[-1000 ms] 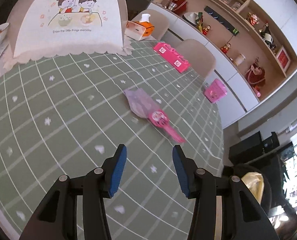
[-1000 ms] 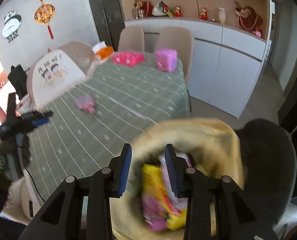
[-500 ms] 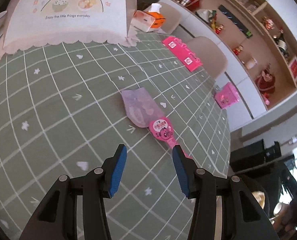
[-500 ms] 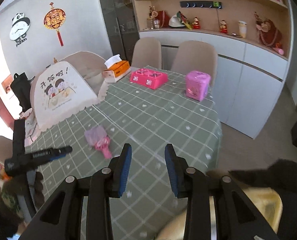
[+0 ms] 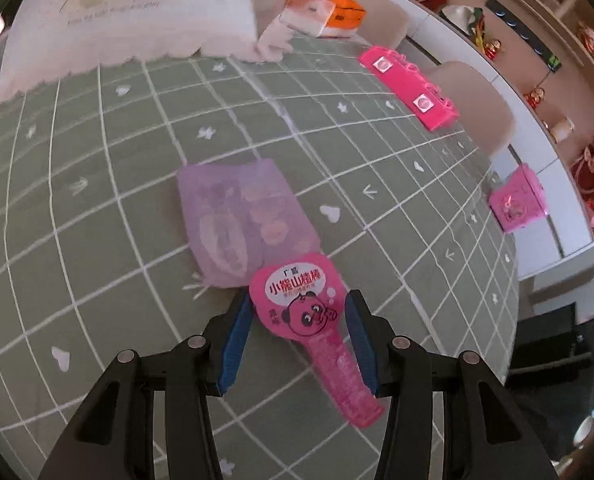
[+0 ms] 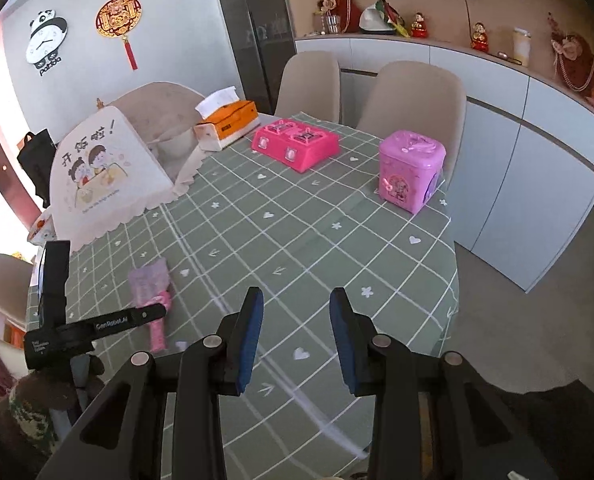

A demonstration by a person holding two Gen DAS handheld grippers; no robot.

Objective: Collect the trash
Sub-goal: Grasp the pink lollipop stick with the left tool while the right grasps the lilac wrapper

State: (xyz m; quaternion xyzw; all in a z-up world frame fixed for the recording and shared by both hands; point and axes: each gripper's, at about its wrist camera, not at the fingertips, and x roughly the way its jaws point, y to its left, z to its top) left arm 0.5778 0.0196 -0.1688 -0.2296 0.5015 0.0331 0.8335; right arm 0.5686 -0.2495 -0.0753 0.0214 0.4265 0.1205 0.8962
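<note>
A pink lollipop-shaped wrapper [image 5: 301, 296] lies flat on the green checked tablecloth [image 5: 97, 200], its head overlapping the near end of a pale purple wrapper [image 5: 237, 220]. My left gripper [image 5: 298, 300] is open and low over the cloth, its blue pads flanking the pink wrapper's head without visibly squeezing it. In the right wrist view the left gripper [image 6: 97, 324] sits at the far left over the pink wrapper [image 6: 157, 332], with the purple wrapper [image 6: 149, 284] just beyond. My right gripper [image 6: 297, 300] is open above the table's near side, nothing between its fingers.
On the table stand a pink toy stove [image 6: 295, 146], a pink box [image 6: 411, 168], an orange tissue box [image 6: 227, 120] and a white food cover [image 6: 101, 176]. Beige chairs [image 6: 413, 96] line the far side. The table's edge [image 6: 453, 280] drops off at the right.
My left gripper has come forward and down until its fingers straddle the pink wrapper. My right gripper has swung away from the trash-filled bag toward the table; the bag has left view.
</note>
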